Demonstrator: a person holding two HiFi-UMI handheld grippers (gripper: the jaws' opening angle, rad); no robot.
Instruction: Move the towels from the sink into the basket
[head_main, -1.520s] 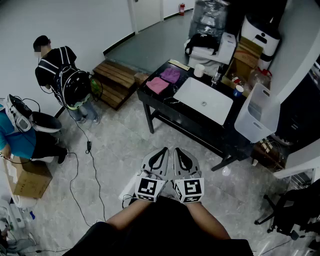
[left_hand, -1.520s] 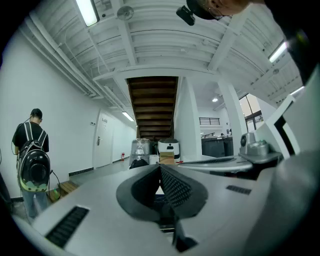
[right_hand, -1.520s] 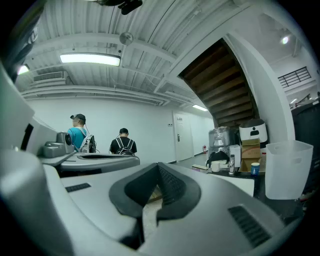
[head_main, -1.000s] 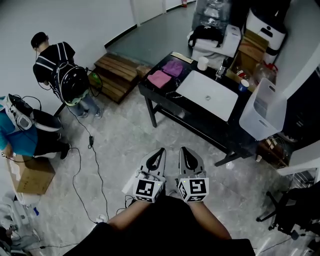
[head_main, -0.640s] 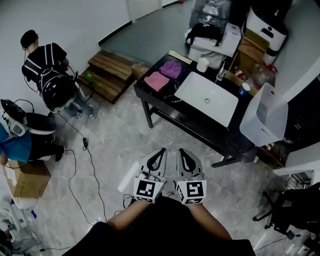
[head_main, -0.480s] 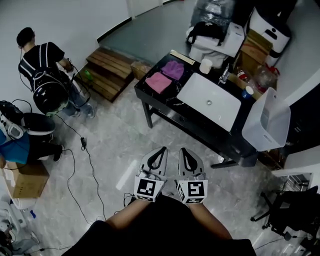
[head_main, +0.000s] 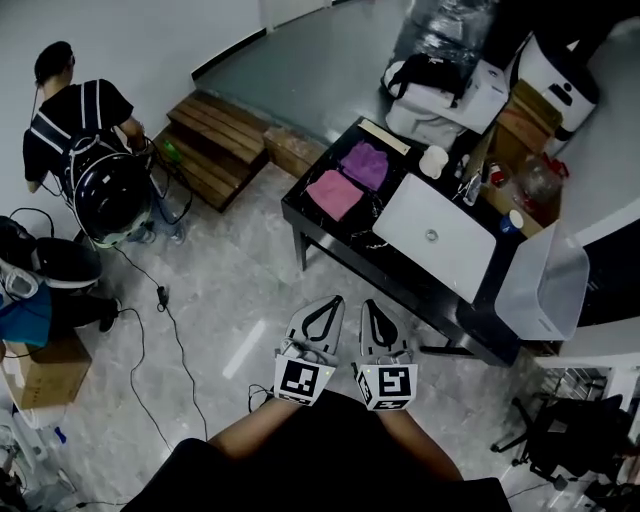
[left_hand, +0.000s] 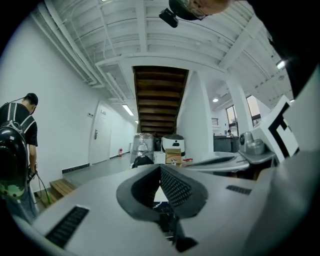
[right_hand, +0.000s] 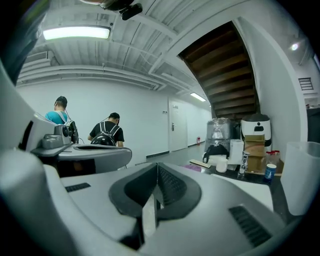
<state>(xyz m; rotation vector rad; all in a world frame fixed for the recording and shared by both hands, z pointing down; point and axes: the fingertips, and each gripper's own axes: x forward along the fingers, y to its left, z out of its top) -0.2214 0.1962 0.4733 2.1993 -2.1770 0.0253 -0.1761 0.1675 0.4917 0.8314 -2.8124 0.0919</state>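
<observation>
The pink towel (head_main: 334, 194) and purple towel (head_main: 365, 163) lie flat on the black table (head_main: 420, 282) just left of the sink (head_main: 435, 236), not in it, their row slanting up-right along the tabletop, well ahead of the left gripper (head_main: 332, 303), marginally nearer, and the right gripper (head_main: 369, 306), both with jaws pressed together on nothing, the basket (head_main: 540, 290) past the sink's right end

Bare lab-like work hall around me, pale stone floor (head_main: 235, 290) with a loose cable (head_main: 161, 297), white sink (head_main: 440, 235) set in a freestanding black tabletop (head_main: 300, 207), cardboard box (head_main: 45, 372), wooden steps (head_main: 225, 140), person wearing a backpack (head_main: 75, 125), office chair (head_main: 560, 450), stair underside (left_hand: 160, 95) overhead.
</observation>
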